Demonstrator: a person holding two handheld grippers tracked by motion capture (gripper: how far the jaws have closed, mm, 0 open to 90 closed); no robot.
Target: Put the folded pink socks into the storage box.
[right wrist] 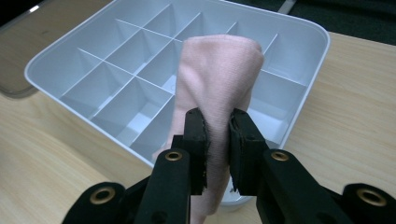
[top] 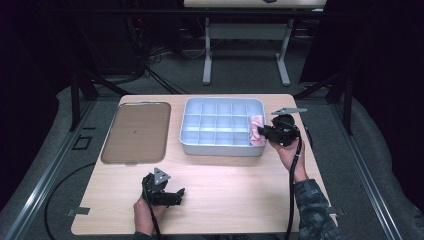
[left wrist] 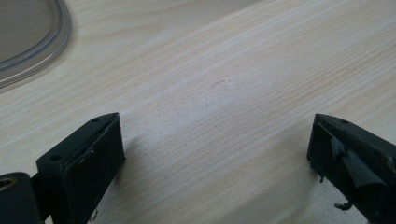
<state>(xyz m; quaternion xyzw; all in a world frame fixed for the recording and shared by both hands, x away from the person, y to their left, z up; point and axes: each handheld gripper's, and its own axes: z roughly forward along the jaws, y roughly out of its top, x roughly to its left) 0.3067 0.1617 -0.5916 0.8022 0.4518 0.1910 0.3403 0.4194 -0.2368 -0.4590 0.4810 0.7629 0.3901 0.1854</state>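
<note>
Two tongs: right tongs (right wrist: 217, 140) pinch the pink cloth (right wrist: 217, 70) over the divided tray (right wrist: 299, 28); left tongs (left wrist: 215, 154) gape wide.

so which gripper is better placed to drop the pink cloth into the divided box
Right. The right gripper is shut on the pink cloth above the divided box; the left gripper sits open, apart from it.

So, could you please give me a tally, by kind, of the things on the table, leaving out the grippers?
Divided white tray: 1
Clear lid: 1
Pink cloth: 1, clamped in the right gripper at the tray's edge
Total: 3
</note>
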